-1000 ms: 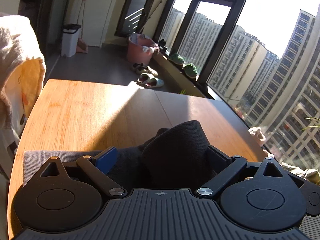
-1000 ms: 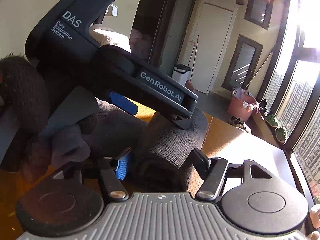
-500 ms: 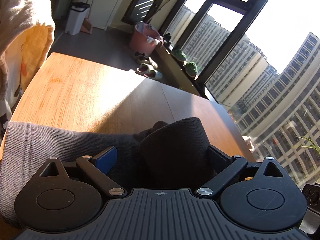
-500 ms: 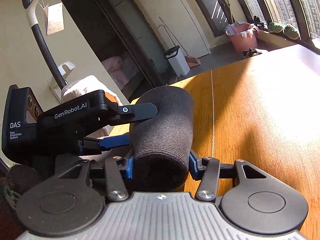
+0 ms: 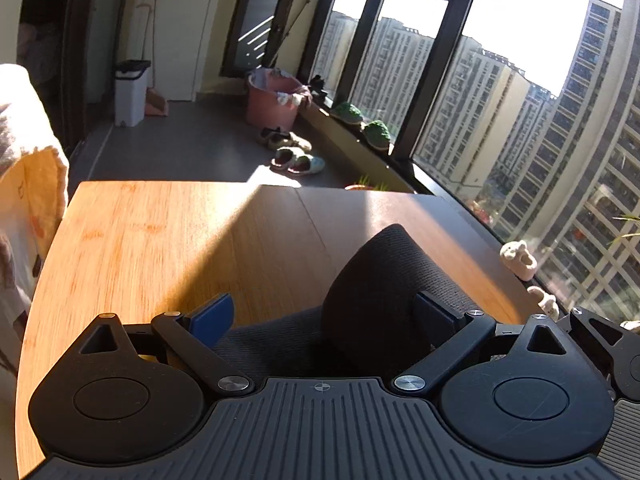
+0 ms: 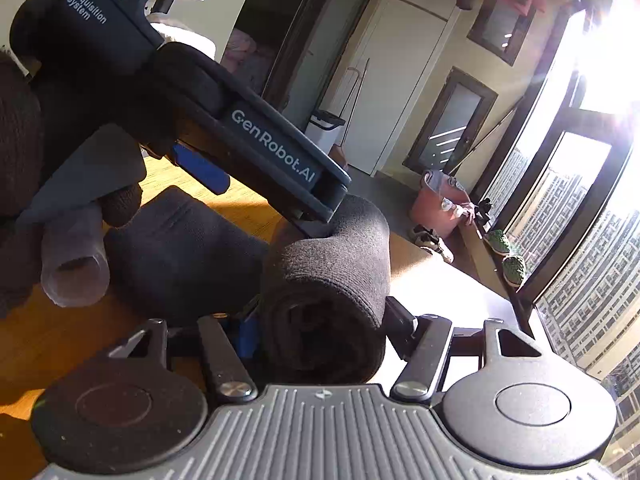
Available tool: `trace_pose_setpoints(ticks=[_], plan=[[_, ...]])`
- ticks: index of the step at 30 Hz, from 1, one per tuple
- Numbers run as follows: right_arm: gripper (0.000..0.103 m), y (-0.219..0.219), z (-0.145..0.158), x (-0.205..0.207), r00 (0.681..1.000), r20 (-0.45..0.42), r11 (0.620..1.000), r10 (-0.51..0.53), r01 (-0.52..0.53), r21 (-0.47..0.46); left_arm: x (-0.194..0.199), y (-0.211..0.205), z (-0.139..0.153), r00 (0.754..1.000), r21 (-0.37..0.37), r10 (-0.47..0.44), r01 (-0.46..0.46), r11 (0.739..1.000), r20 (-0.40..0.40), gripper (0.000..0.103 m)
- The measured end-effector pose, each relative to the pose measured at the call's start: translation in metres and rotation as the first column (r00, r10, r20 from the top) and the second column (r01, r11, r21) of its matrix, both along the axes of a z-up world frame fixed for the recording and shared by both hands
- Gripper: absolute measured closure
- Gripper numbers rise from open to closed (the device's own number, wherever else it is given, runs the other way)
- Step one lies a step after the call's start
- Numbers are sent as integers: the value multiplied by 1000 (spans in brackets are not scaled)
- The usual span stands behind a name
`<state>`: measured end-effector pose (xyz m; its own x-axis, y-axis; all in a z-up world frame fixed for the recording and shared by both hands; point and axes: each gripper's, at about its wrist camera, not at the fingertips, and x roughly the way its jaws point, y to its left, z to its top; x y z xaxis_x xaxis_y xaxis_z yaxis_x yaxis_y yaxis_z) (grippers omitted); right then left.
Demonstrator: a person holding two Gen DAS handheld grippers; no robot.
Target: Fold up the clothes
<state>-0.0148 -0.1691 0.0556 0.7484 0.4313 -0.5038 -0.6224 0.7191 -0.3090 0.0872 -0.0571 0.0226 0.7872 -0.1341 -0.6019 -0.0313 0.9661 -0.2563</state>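
Observation:
A dark grey knitted garment is rolled into a thick roll [image 6: 332, 276] over the wooden table [image 5: 152, 240]. My right gripper [image 6: 320, 320] is shut on the near end of the roll. My left gripper [image 5: 324, 312] stands wide apart around the same garment [image 5: 380, 280]; its right finger presses the cloth, its blue left pad [image 5: 212, 316] is clear of it. In the right wrist view the left gripper's body [image 6: 256, 148] lies over the roll's far end, with a gloved hand [image 6: 20, 136] behind it. Loose cloth [image 6: 184, 252] trails left of the roll.
A chair draped with pale cloth [image 5: 28, 168] stands at the table's left edge. Beyond the table are a white bin [image 5: 130, 92], a pink basket [image 5: 276, 98] and slippers [image 5: 296, 158] on the floor. Tall windows run along the right.
The right gripper has swung back from a low sideways look to a view up under the left gripper. The left view has tilted back toward the far table edge. The roll stays held.

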Motion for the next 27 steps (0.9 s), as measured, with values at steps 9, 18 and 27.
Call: trace_pose_setpoints(ticks=[9, 18, 27], plan=[[48, -52, 12, 32, 949, -311, 909, 50, 86, 407, -10, 29, -11, 997, -45, 71, -72, 996, -24, 2], [43, -55, -6, 30, 955, -296, 929, -6, 115, 352, -20, 32, 3, 998, -102, 57, -55, 993, 11, 4], [24, -56, -19, 37, 949, -316, 879, 15, 138, 457, -13, 25, -9, 998, -51, 62, -62, 997, -6, 2]])
